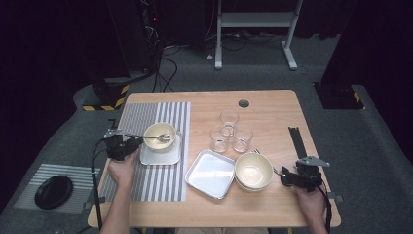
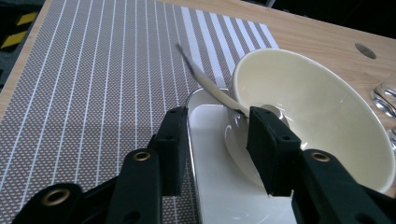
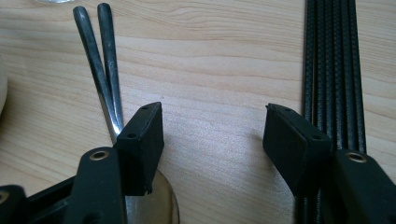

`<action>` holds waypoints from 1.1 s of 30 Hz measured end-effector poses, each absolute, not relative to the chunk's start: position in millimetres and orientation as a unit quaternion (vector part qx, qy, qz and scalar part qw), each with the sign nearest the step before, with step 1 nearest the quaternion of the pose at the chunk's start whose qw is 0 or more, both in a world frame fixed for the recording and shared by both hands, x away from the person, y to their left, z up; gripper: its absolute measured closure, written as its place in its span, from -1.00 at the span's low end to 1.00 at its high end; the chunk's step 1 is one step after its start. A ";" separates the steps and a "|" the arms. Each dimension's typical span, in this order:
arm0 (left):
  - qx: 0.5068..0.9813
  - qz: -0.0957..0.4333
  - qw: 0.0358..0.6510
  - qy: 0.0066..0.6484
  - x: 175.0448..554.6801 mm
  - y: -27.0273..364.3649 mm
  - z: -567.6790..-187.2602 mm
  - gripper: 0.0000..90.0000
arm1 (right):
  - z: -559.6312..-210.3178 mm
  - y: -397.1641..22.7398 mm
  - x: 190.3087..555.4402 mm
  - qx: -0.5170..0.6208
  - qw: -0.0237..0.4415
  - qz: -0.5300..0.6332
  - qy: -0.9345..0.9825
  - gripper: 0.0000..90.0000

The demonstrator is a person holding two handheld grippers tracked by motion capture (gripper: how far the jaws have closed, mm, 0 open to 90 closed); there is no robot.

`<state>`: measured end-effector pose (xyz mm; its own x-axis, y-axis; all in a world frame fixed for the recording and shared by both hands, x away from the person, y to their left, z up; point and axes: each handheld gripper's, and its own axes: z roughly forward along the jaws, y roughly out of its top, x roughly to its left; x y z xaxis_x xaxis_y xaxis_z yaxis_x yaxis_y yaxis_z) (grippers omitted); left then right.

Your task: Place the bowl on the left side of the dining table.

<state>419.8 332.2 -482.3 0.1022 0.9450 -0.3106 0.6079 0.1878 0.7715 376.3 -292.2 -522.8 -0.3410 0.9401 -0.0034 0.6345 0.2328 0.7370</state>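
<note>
While counted outward from the spoon, the scene is listed as follows.

Spoon (image 1: pixel 155 137): one is seen with its bowl end inside the cream bowl and its handle slanting out over the rim toward the left gripper; in the left gripper view the bowl end is partly hidden behind one jaw.
Cream bowl (image 1: pixel 159 136): one is set on the small square tray; at the right edge of the left gripper view it is cut off.
Small square tray (image 1: pixel 147 158): one is laid under that bowl, on the striped mat.
Striped mat (image 1: pixel 146 115): one is spread beneath the tray.
Left gripper (image 1: pixel 132 143): just left of the bowl, with the jaws held apart and nothing pressed; the tray rim and the bowl's near wall are seen between them.
Empty square tray (image 1: pixel 211 173): one, right of the mat.
Stacked bowls (image 1: pixel 253 171): at least two are stacked right of that tray; the lower ones are largely hidden, so the number cannot be told.
Glasses (image 1: pixel 228 131): three are grouped beyond the stacked bowls.
Right gripper (image 1: pixel 283 176): just right of the stacked bowls, jaws wide apart over bare wood.
Cutlery handles (image 3: pixel 101 56): two are seen beside the right gripper; their ends are hidden behind one jaw, so their kind cannot be made out.
Black strip (image 1: pixel 296 140): one, beyond the right gripper.
</note>
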 end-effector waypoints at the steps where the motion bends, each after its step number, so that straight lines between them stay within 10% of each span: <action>1: 0.608 0.196 0.426 0.640 419.4 332.6 -482.3 0.25 | -522.8 -292.2 376.3 0.525 0.232 0.329 0.750 -0.15; 33: 0.657 0.215 0.414 0.592 384.4 309.4 -478.9 0.05 | -522.9 -292.1 376.4 0.524 0.232 0.328 0.751 -0.17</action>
<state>384.4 309.4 -478.9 0.2075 0.9559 -0.2080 0.5997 0.0437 0.7991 376.4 -292.1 -522.9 -0.3438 0.9390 -0.0055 0.6340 0.2364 0.7363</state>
